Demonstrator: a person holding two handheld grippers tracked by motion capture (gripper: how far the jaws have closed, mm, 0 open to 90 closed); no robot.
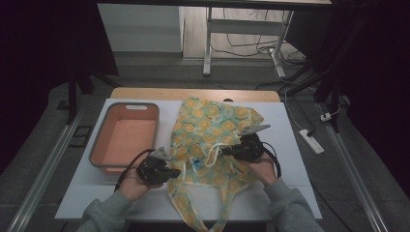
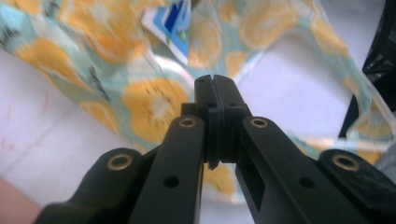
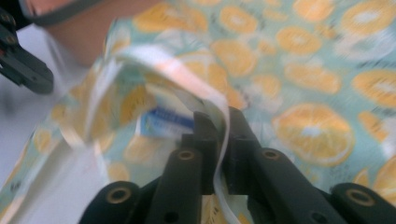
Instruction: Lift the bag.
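Observation:
A cloth bag (image 1: 212, 130) printed with orange slices on pale green lies flat on the white table top (image 1: 290, 145), its handles trailing toward the near edge. My left gripper (image 1: 176, 172) is at the bag's left edge; in the left gripper view its jaws (image 2: 215, 81) are pressed together with no cloth seen between them. My right gripper (image 1: 223, 152) is over the bag's middle. Its jaws (image 3: 222, 116) stand a narrow gap apart, and the bag's white hem (image 3: 223, 140) runs loosely through that gap. A blue-and-white label (image 3: 166, 121) shows just behind.
A salmon-coloured bin with a grey rim (image 1: 145, 107) stands left of the bag with nothing inside. Both forearms in grey sleeves (image 1: 290, 208) come in from the near edge. A power strip (image 1: 312, 141) lies on the floor to the right.

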